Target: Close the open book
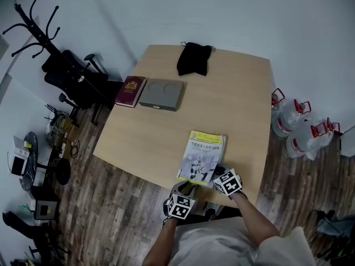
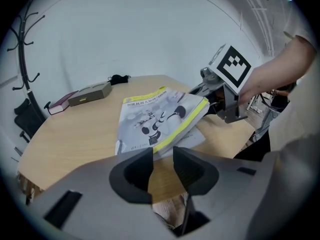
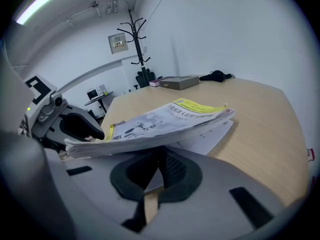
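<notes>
A pale wooden desk (image 1: 161,137) seen from above. A book (image 1: 203,156) with a white and yellow cover lies near its front edge, the cover and upper pages raised slightly over the bottom pages. The left gripper (image 2: 162,156), jaws a little apart and empty, sits just at the book's near corner. The right gripper (image 3: 159,159), jaws closed together, sits under the raised pages. A maroon book (image 1: 130,91), a grey box (image 1: 161,94) and a black pouch (image 1: 194,58) lie at the far side.
</notes>
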`<state>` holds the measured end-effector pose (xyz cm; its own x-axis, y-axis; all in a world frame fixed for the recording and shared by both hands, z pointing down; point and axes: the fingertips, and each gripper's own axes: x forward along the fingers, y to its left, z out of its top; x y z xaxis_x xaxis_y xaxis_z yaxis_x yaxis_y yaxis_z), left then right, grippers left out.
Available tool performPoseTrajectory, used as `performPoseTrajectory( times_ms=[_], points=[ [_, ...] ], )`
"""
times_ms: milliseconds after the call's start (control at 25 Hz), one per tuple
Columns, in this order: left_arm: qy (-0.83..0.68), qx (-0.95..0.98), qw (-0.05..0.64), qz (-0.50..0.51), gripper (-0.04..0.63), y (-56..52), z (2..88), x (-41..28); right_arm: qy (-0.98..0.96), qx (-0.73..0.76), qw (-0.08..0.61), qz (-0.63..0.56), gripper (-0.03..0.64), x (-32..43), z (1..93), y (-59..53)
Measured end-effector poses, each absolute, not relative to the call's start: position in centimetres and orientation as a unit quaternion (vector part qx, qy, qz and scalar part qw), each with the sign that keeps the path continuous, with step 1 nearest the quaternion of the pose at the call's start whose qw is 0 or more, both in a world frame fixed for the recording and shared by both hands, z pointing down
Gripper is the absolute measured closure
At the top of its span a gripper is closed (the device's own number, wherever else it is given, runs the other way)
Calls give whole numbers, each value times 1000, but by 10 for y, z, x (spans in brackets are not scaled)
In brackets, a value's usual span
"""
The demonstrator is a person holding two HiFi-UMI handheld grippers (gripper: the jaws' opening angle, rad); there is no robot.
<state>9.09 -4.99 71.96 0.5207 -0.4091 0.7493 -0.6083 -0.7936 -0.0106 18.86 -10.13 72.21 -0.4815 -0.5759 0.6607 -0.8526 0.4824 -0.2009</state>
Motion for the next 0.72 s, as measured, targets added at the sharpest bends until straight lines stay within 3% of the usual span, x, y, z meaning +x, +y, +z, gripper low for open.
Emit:
performPoseTrajectory(
  times_ms=[720],
  points=[
    [-253,878,127,387,462,-63,704,48,-772,500,273,283,607,204,729,-73]
  ],
)
